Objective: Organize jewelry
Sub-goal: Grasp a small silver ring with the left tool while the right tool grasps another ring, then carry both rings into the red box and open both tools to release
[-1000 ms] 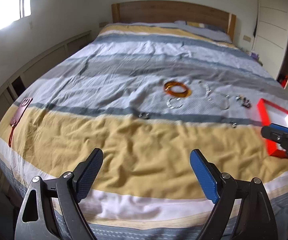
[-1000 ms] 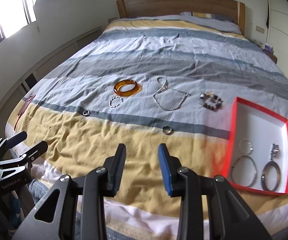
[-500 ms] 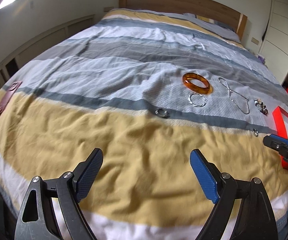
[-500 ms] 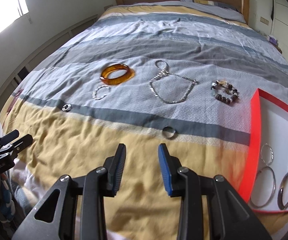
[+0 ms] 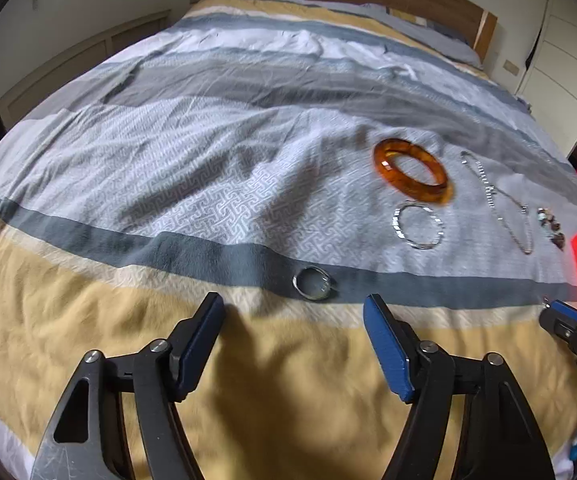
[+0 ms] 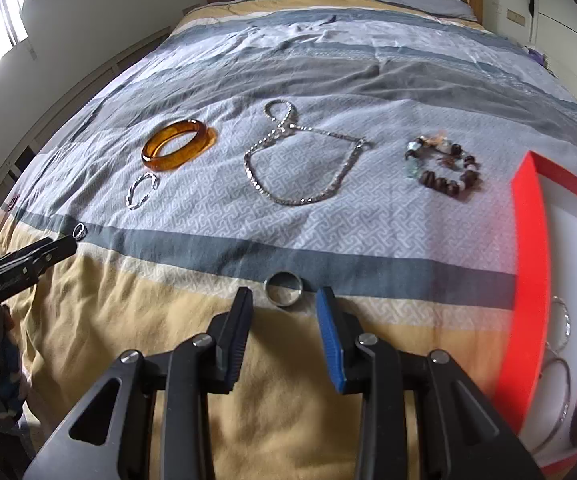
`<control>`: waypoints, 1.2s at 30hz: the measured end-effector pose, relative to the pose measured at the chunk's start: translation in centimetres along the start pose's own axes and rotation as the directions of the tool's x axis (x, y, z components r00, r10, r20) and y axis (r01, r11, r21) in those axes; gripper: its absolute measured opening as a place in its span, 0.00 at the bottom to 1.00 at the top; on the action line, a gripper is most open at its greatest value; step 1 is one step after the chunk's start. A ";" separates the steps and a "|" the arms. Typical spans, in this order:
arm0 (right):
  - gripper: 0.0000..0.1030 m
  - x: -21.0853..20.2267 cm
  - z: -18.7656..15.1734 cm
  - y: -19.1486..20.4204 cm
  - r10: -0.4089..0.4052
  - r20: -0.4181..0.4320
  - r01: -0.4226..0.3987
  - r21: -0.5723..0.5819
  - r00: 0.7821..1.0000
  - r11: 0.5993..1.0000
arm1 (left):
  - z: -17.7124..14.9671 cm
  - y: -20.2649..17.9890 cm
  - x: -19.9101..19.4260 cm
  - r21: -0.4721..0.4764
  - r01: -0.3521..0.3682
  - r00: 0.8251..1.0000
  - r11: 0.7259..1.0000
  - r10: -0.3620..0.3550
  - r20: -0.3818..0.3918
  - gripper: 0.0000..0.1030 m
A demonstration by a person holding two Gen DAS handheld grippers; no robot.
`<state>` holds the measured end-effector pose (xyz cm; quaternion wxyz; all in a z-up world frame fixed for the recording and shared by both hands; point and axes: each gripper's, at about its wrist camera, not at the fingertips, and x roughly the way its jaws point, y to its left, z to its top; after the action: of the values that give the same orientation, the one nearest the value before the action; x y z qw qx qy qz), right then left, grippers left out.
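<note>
A striped bed point(image 6: 328, 60) carries the jewelry. The red tray point(image 6: 528, 240) at its right edge holds bangles point(image 6: 556, 380). A chain point(image 6: 300, 160), amber bangle point(image 6: 178, 144) and beads point(image 6: 444, 168) lie in a row. The left gripper point(image 5: 292, 320) gapes wide just short of a ring point(image 5: 313, 282); the right gripper point(image 6: 284, 316) is open, a band point(image 6: 284, 289) just ahead between its tips.

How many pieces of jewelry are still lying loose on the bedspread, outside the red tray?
6: amber bangle, small silver bracelet beside it, silver chain, beaded bracelet, a ring before the left gripper, and a band ring before the right gripper. Folds could hide more.
</note>
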<state>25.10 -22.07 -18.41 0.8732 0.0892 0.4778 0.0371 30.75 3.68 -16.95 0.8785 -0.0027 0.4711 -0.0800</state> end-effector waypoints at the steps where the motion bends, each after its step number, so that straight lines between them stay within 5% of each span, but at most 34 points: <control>1: 0.31 0.2 0.0 0.0 0.003 0.000 -0.003 0.000 1.000 1.000 | 0.1 0.0 0.5 0.002 -0.003 1.000 1.000 0.003 -0.005 0.64; 6: 0.30 0.8 0.3 0.0 0.013 0.005 -0.013 -0.008 1.000 1.000 | 0.3 -0.3 1.6 0.012 -0.010 1.000 1.000 0.010 -0.012 0.53; 13: 0.19 0.6 0.1 -0.1 0.043 0.018 -0.042 -0.002 0.999 0.999 | 0.2 -0.6 1.5 0.028 -0.006 1.000 1.000 0.006 -0.014 0.15; 36: 0.19 -8.6 -3.1 1.8 0.096 0.107 -0.092 -0.041 0.990 0.995 | -2.2 -2.8 -9.0 0.063 0.113 0.991 0.992 -0.117 0.066 0.14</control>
<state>17.82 -21.22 -12.58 0.8967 0.0977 0.4239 0.0819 23.67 2.35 -10.48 0.8880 -0.0064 0.4366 -0.1444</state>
